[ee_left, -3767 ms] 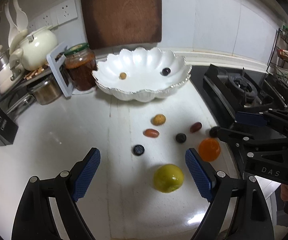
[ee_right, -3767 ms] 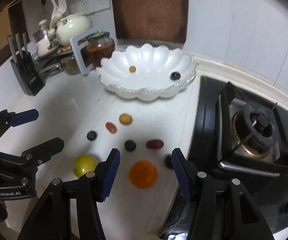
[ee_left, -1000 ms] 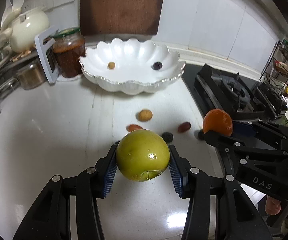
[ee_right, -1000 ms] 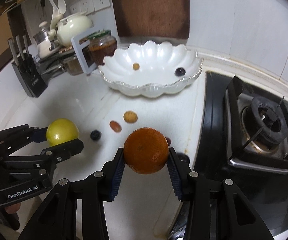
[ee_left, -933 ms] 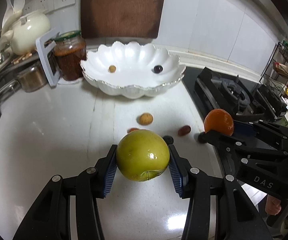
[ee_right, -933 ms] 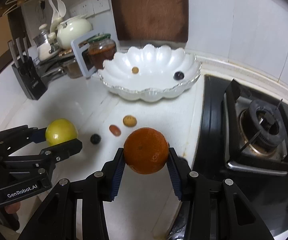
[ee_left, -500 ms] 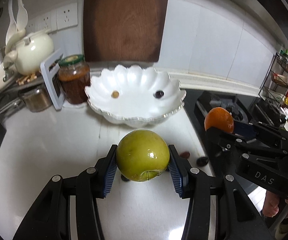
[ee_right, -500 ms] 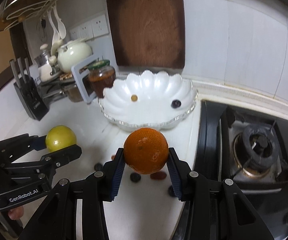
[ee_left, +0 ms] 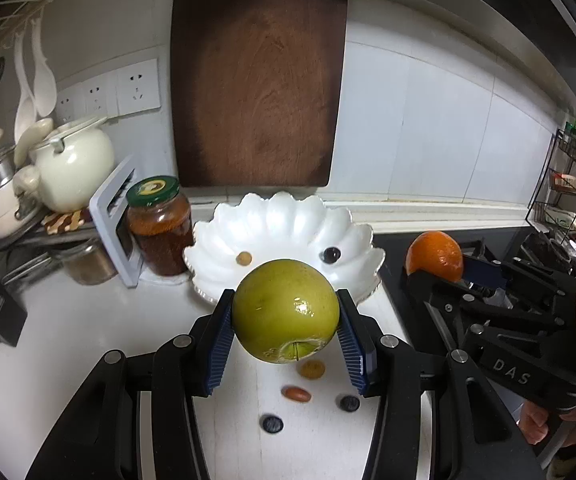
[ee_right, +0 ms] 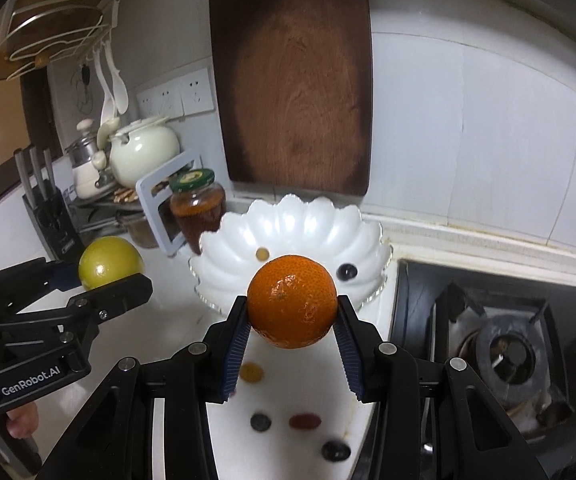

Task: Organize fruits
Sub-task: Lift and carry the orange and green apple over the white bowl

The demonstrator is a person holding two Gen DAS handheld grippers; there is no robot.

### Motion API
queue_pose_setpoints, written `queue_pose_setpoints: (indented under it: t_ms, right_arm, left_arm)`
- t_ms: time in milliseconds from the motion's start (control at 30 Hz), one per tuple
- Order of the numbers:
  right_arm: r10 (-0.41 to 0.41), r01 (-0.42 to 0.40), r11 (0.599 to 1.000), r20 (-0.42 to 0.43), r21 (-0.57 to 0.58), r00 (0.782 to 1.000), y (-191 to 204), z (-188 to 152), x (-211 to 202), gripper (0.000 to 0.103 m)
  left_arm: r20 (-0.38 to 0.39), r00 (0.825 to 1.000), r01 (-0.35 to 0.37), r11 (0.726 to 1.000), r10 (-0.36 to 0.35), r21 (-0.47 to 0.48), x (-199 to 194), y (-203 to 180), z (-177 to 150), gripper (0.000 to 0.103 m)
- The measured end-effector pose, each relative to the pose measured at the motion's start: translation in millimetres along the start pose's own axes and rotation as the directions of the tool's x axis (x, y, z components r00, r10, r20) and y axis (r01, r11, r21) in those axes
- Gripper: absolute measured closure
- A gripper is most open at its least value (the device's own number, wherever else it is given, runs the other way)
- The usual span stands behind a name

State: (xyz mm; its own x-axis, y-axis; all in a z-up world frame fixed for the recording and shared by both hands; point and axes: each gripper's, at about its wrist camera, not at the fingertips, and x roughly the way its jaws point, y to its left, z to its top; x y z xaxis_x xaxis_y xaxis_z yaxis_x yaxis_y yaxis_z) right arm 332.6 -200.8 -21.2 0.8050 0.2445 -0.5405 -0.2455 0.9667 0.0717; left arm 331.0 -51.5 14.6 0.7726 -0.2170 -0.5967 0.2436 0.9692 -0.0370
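the left tool (ee_left: 286, 330) grips a green apple (ee_left: 285, 311) and the right tool (ee_right: 292, 334) an orange (ee_right: 292, 302), both raised just short of the white scalloped bowl (ee_left: 224, 236) ahead, so each should ease forward over its rim and lower before letting go.

A glossy green apple (ee_left: 285, 311) and an orange (ee_right: 292, 301) are held aloft before the scalloped white bowl (ee_left: 362, 240).
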Motion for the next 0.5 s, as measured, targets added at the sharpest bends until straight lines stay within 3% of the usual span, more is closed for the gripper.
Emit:
queue_pose_setpoints:
  t_ms: [267, 500]
  right_arm:
    - [-0.018, 0.018, 1.000, 0.007, -0.002, 1.000, -8.3, 18.8, 16.1, 0.060]
    - [-0.021, 0.020, 1.000, -0.017, -0.007, 1.000, -15.5, 32.7, 42.0, 0.060]
  left_arm:
    - [0.015, 1.000, -0.019, 1.000, 0.019, 0.016, 18.1, 2.9, 23.9, 0.055]
    - [-0.019, 1.000, -0.013, 1.000, 0.013, 0.016, 40.0, 9.2, 37.4, 0.055]
